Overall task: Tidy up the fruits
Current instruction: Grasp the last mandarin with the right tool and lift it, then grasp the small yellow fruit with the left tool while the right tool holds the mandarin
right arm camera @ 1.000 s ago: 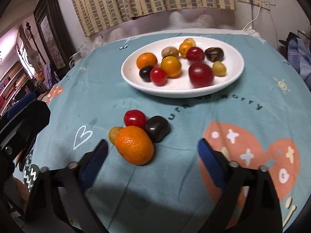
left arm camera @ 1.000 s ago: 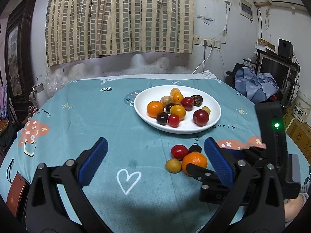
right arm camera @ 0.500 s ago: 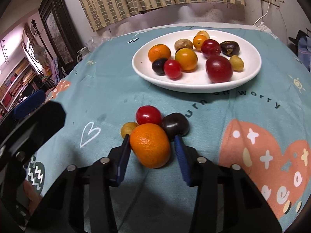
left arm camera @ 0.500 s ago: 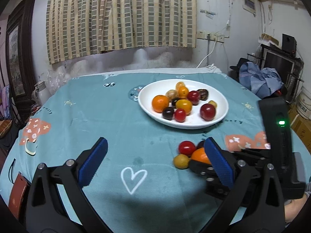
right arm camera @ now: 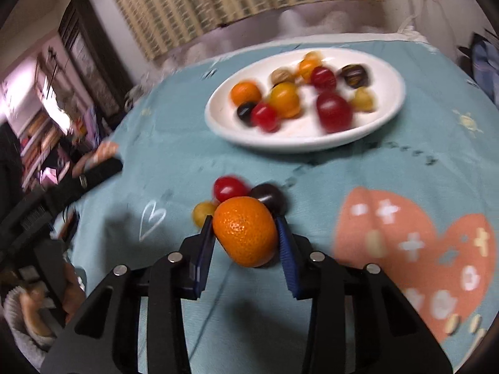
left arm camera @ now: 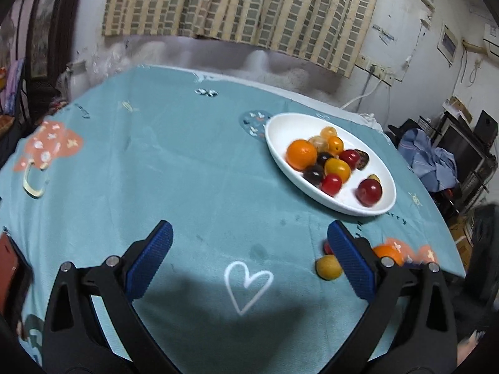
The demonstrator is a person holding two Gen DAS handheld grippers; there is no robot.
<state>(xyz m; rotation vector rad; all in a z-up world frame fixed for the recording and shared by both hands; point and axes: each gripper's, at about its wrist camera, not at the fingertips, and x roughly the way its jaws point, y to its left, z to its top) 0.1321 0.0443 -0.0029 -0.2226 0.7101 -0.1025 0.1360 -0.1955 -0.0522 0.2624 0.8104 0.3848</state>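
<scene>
Orange mandarin (right arm camera: 244, 230) sits pinched in the closing right tool (right arm camera: 246, 240).

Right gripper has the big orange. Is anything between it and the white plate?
Nothing visible blocks it. The red tomato and dark plum sit just ahead of the round orange, low on the teal tablecloth; the white oval plate lies beyond.

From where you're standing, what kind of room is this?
Most likely a lived-in room in a home: a table under a printed teal cloth, a striped curtain on the wall, and clothes piled beside cluttered shelves.
</scene>
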